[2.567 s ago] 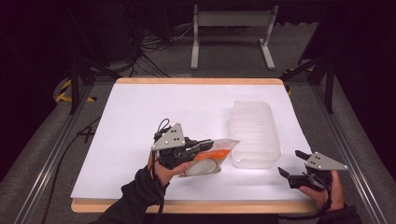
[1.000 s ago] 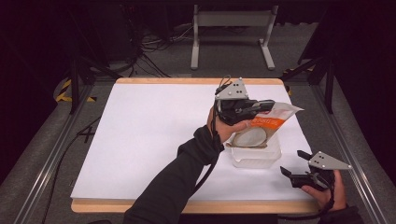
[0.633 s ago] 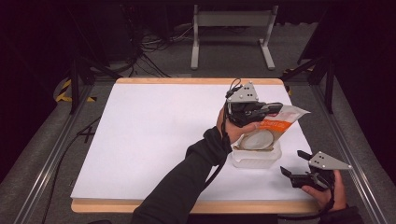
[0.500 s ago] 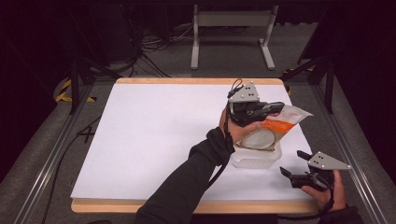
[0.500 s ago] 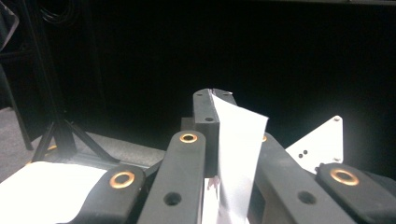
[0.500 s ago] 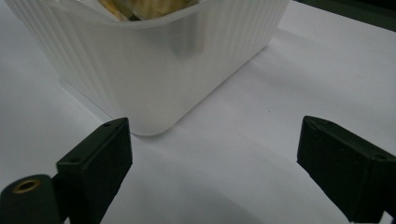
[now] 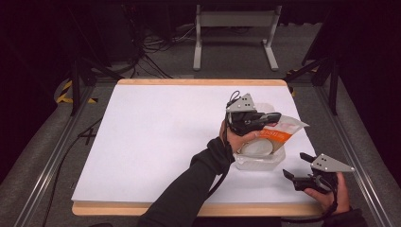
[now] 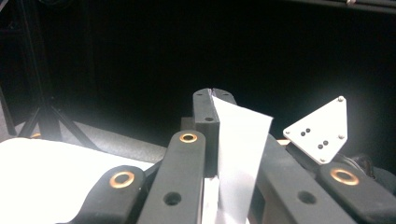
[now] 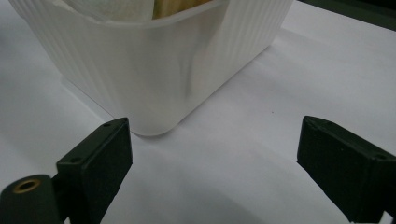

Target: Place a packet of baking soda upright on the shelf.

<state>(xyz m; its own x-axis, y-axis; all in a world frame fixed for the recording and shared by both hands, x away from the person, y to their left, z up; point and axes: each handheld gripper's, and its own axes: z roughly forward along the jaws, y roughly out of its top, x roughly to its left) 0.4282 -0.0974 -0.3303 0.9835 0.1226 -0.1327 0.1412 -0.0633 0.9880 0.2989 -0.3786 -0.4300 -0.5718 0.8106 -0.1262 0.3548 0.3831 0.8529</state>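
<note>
On the white-topped table (image 7: 156,142), the ribbed translucent plastic tub (image 7: 265,158) is receiving the orange-and-white foil pouch (image 7: 276,135), which is lying partly inside it. The left claw (image 7: 272,117) is clenching the pouch's edge, so letting go seemingly remains. The right claw (image 7: 295,166) is sitting released beside the tub.

Table: white top (image 7: 156,137) w/ pale wood edging, centre of high view.
Rails: grey metal (image 7: 45,161) along table's 9 o'clock side; another (image 7: 352,142) at 3 o'clock.
Floor: grey carpet (image 7: 227,61), lit near table, fading to black at edges.
Frame: pale metal stand (image 7: 235,28) at 12 o'clock, two legs on flat feet.
Cables: black tangle (image 7: 156,47) at 11 o'clock.
Tape: yellow-black hazard strip (image 7: 66,92) at 10 o'clock.
Struts: dark tripod legs (image 7: 82,71) at 10; similar (image 7: 326,71) at 2 o'clock.
Walls: can't tell, surroundings black.
Light: falls from above, brightest on tabletop.
</note>
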